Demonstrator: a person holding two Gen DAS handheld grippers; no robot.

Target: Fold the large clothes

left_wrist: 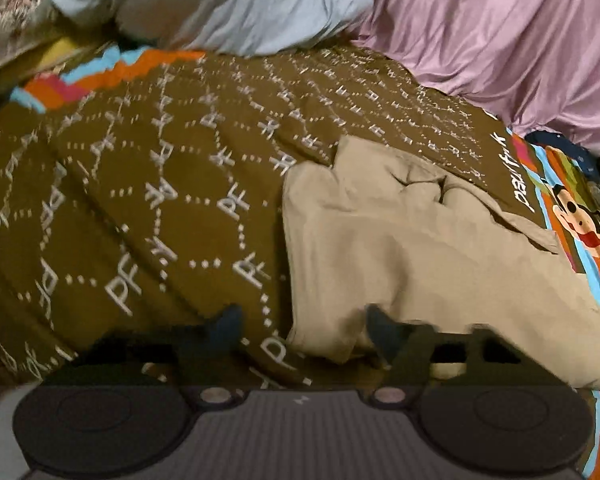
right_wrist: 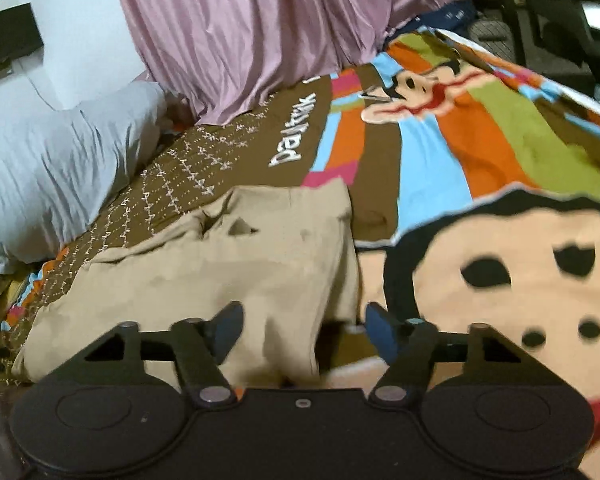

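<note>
A beige garment point(left_wrist: 412, 252) lies folded in a rough rectangle on a brown patterned bedspread point(left_wrist: 140, 184). It also shows in the right wrist view point(right_wrist: 228, 264). My left gripper point(left_wrist: 302, 328) is open, just above the garment's near left corner, which lies between the fingers. My right gripper point(right_wrist: 304, 332) is open over the garment's near right corner. Neither holds cloth.
A grey-blue pillow point(left_wrist: 220, 4) lies at the bed's head, and a pink curtain point(right_wrist: 260, 32) hangs behind the bed. The striped cartoon part of the bedspread point(right_wrist: 480, 140) spreads to the right. Dark furniture point(right_wrist: 560, 8) stands beyond the bed.
</note>
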